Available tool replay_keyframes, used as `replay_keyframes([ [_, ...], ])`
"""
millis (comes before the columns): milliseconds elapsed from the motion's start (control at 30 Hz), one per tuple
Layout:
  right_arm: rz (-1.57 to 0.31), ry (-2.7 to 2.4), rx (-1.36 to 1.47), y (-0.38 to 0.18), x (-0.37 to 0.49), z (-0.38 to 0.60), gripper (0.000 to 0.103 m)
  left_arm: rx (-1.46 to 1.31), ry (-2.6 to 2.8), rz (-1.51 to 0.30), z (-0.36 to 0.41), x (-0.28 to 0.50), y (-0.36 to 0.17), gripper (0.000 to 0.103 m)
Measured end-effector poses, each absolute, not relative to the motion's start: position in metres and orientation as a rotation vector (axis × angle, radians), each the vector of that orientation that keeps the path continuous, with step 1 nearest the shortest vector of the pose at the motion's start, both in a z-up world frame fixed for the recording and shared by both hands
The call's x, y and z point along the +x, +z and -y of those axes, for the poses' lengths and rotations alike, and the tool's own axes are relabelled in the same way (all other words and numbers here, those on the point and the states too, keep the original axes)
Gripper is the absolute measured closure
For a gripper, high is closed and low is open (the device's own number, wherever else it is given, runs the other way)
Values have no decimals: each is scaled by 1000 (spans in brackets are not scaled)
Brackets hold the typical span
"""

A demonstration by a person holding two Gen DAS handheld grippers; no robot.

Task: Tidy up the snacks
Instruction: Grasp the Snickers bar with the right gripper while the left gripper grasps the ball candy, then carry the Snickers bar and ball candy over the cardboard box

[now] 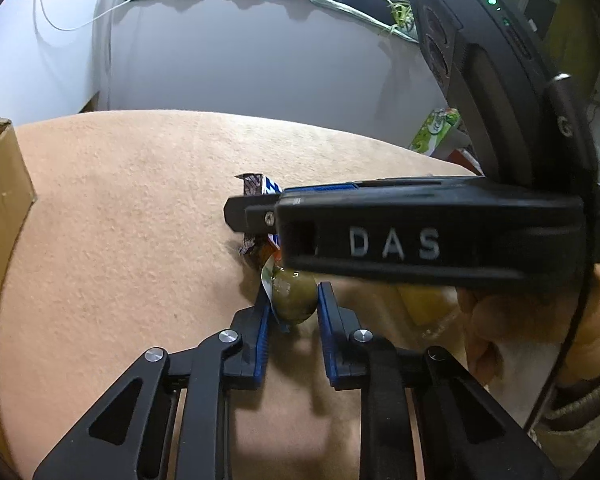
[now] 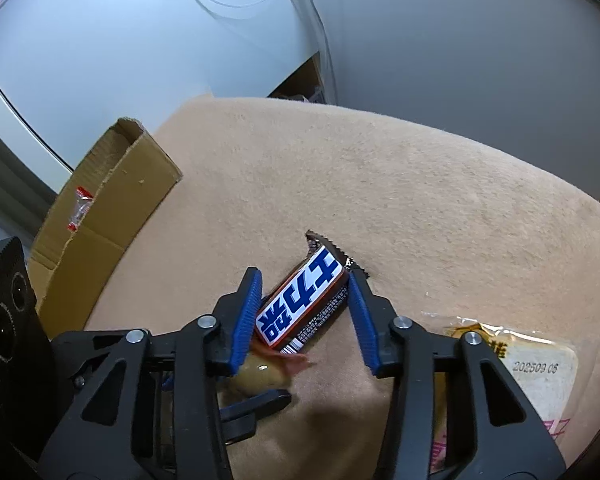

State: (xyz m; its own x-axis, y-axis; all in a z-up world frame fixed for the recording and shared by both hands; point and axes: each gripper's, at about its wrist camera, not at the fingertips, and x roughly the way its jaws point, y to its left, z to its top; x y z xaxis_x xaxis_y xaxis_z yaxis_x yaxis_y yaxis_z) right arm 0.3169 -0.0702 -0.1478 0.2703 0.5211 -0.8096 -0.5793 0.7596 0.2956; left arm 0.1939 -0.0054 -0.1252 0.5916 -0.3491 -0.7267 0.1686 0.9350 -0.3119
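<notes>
A small olive-brown oval snack point(image 1: 294, 300) in a clear wrapper lies on the tan cloth table point(image 1: 120, 220). My left gripper point(image 1: 295, 290) is shut on it, with a blue pad pressing each side. Just beyond lies a brown chocolate bar point(image 2: 304, 304) with blue letters on white, set diagonally. My right gripper point(image 2: 304, 276) is shut on that bar, its pads touching opposite corners. In the left wrist view one of the right gripper's black fingers point(image 1: 252, 214) crosses over the bar point(image 1: 260, 186) and hides most of it. The oval snack point(image 2: 260, 376) shows under the right gripper's left finger.
An open cardboard box point(image 2: 112, 200) stands at the table's left edge with a small red-and-clear candy point(image 2: 78, 208) inside. A pale packet with a printed date point(image 2: 540, 364) lies on the right. A hand point(image 1: 500, 320) holds the right gripper. A green packet point(image 1: 440, 128) sits beyond the table.
</notes>
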Motion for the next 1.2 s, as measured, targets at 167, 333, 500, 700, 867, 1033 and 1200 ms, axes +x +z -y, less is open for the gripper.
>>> replay_keyframes([
  [167, -1045, 764, -3, -142, 313, 87, 69, -241, -298, -873, -1, 176, -123, 83],
  [333, -1031, 768, 26, -136, 309, 95, 71, -265, -282, -846, -13, 150, -114, 83],
  [500, -999, 769, 61, -126, 296, 110, 71, -266, -268, -800, -26, 125, -99, 83],
  [700, -931, 766, 80, -98, 270, 124, 71, -271, -275, -746, -35, 111, -80, 83],
  [867, -887, 771, 70, -75, 246, 130, 71, -265, -275, -696, -42, 82, -62, 83],
  [1033, -840, 778, 55, -50, 222, 125, 71, -264, -257, -644, -53, 68, -44, 83],
  [1200, -810, 791, 33, -33, 205, 104, 71, -272, -223, -610, -75, 48, -35, 83],
])
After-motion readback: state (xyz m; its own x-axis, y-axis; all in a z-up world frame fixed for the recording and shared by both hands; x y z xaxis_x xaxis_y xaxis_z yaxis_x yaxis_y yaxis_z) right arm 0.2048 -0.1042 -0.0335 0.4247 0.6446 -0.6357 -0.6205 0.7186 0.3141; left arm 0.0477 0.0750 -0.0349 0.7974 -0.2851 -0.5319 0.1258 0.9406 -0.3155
